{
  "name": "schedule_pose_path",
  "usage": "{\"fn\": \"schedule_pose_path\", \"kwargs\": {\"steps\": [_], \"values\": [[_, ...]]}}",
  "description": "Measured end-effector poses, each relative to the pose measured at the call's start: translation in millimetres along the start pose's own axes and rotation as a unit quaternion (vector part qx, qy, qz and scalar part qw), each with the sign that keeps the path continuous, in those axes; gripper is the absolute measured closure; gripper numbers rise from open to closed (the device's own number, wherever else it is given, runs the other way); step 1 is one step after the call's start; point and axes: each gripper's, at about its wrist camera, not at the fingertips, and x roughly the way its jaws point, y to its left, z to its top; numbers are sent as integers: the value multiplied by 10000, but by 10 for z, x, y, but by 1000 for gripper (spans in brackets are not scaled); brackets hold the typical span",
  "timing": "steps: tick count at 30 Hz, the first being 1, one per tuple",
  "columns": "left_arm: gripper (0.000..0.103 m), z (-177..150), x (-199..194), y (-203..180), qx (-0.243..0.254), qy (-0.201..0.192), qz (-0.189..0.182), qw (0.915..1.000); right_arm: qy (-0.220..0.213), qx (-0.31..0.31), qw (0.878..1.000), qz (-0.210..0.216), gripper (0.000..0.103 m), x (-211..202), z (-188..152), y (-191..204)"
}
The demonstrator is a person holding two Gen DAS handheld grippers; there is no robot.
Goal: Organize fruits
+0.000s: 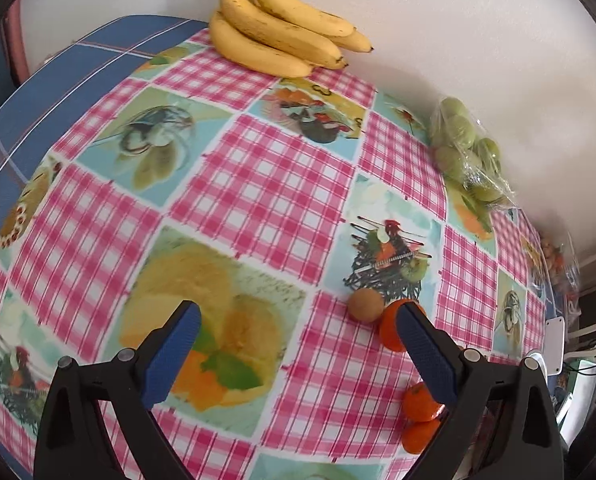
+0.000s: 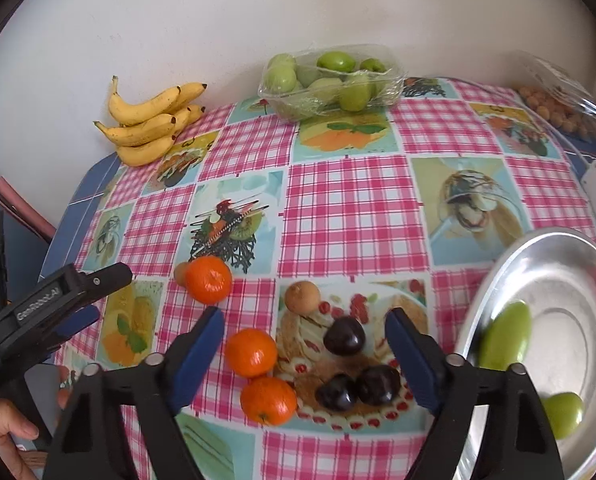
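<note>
The right gripper (image 2: pixel 303 354), its jaws apart and empty, hovers directly over the three dark plums (image 2: pixel 343 335) lying near the metal bowl (image 2: pixel 477 292) at its right, while the left gripper (image 1: pixel 299 354), also open, hangs farther left.

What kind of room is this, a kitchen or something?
Probably a home kitchen or dining corner: a table with a pink checked tablecloth pushed against a plain wall, with bananas, a pack of green fruit and a metal bowl on it.

"GenRobot.AI" in white lettering on left tongs (image 2: pixel 78 300) black body; nothing else readable.
</note>
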Motion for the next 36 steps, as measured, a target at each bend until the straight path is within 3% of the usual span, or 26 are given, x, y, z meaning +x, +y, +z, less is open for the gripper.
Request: {"fn": "schedule_pose_path", "kwargs": {"steps": [4, 15, 16, 22, 25, 30, 36], "values": [[22, 38, 96, -96, 164, 74, -120, 9998, 80, -79, 9999, 14, 46, 111, 59, 50], [40, 51, 343, -237, 346, 362, -357, 9981, 258, -130, 9996, 55, 55, 334, 118, 74], [46, 53, 359, -244, 337, 393, -392, 9979, 278, -120, 9995, 55, 55, 349, 118, 68], [61, 37, 434, -257, 149, 520, -667, 9963, 389, -98, 9992, 48, 64, 422, 93, 55], [76, -7, 492, -222, -28, 683, -905, 9935, 431, -96, 9990, 64, 69, 442, 74, 61], [76, -17, 457, -190, -135, 627, -938, 9935, 450, -124, 9989, 82, 77, 454, 54, 79], [76, 24, 313, -158, -100, 565, -777, 9953, 348, -91, 9992, 179, 77, 358, 79, 96]]}}
